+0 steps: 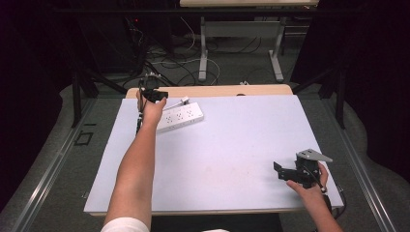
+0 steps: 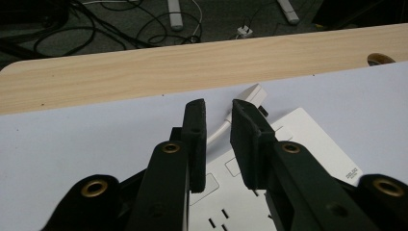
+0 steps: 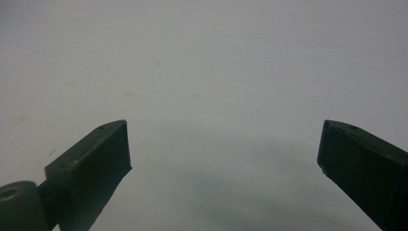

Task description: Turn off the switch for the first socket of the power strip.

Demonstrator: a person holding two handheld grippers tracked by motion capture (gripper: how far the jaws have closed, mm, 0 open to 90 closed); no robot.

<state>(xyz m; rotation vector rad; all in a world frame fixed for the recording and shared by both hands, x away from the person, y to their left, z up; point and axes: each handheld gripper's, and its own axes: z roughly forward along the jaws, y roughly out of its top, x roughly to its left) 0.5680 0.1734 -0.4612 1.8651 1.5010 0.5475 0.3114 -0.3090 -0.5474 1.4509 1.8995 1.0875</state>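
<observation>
A white power strip lies at the far left of the pale sheet. Its short white cable curls to a white plug resting just behind it. My left gripper hangs over the strip's near end. Its jaws stand a narrow gap apart, with the cable showing in the gap but not pinched. My right gripper rests low at the near right of the sheet, jaws wide open over bare surface.
The wooden table edge runs just beyond the strip. Past it, loose cables and another desk's legs are on the floor. A dark hole marks the wood at the right.
</observation>
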